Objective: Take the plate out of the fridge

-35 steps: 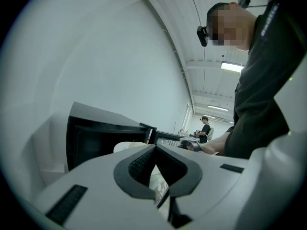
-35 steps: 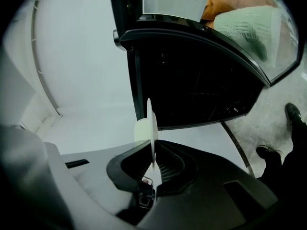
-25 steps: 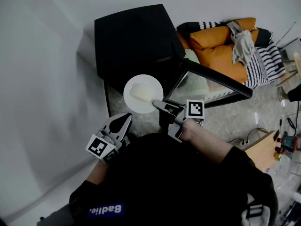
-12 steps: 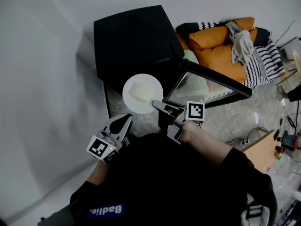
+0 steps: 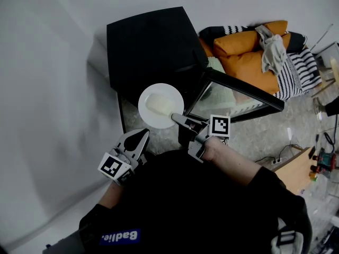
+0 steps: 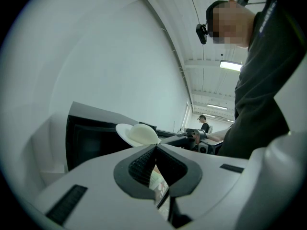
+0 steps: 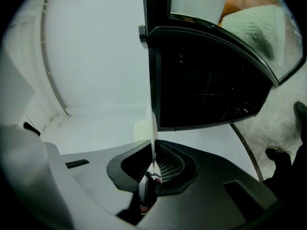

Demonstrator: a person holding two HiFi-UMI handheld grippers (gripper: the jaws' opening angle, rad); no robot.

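Note:
A white plate (image 5: 159, 106) with a pale lump of food on it hangs level just in front of the small black fridge (image 5: 151, 46). My right gripper (image 5: 177, 119) is shut on the plate's near rim. In the right gripper view the plate (image 7: 153, 128) shows edge-on as a thin white line pinched between the pads of that gripper (image 7: 153, 164). My left gripper (image 5: 142, 136) stays below and left of the plate, apart from it, shut with nothing between its pads. From the left gripper (image 6: 156, 150) view, the plate (image 6: 136, 134) floats ahead, beside the fridge.
The fridge's glass door (image 5: 238, 91) stands open to the right of the plate. Orange cushions (image 5: 249, 49) and striped cloth lie behind it. A white wall (image 5: 47, 89) runs along the left. Cables and a wooden tabletop (image 5: 296, 168) are at the lower right.

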